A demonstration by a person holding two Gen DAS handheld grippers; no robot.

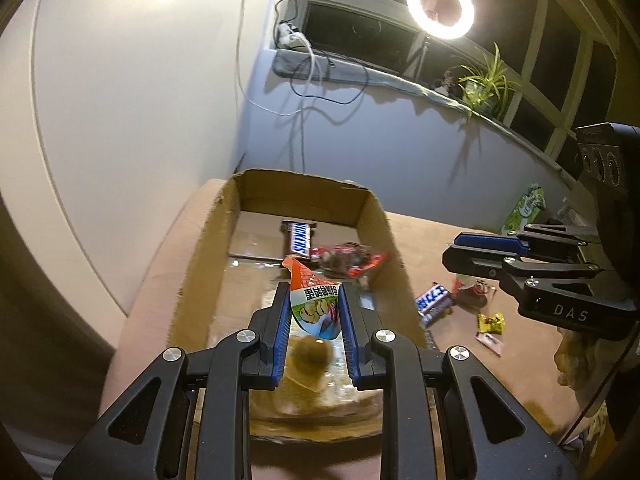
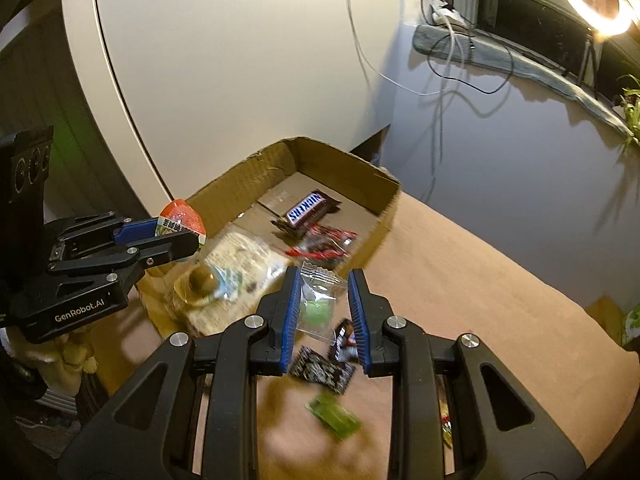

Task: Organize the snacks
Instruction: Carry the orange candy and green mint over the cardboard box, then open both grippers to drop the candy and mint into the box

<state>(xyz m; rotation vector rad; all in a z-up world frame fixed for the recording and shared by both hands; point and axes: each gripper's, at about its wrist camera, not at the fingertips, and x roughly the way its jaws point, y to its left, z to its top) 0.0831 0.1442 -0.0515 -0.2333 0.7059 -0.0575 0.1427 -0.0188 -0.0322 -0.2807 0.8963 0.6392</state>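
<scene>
Carrying a snack apiece, both claws head for the cardboard box point(image 1: 200, 264). The left claw point(image 1: 314, 312) pinches a chip packet point(image 1: 312, 308), long axis pointing along its fingers, already above the box's near end. The right claw point(image 2: 325, 308) pinches a clear sachet with a green sweet point(image 2: 318, 304), just outside the box's right wall, so the left is nearer. Inside the box lie a Snickers bar point(image 2: 306, 208) and a red packet point(image 2: 324, 246). More wrappers lie right of the box on the brown worktop point(image 2: 480, 300), under a ring light point(image 1: 440, 6).
</scene>
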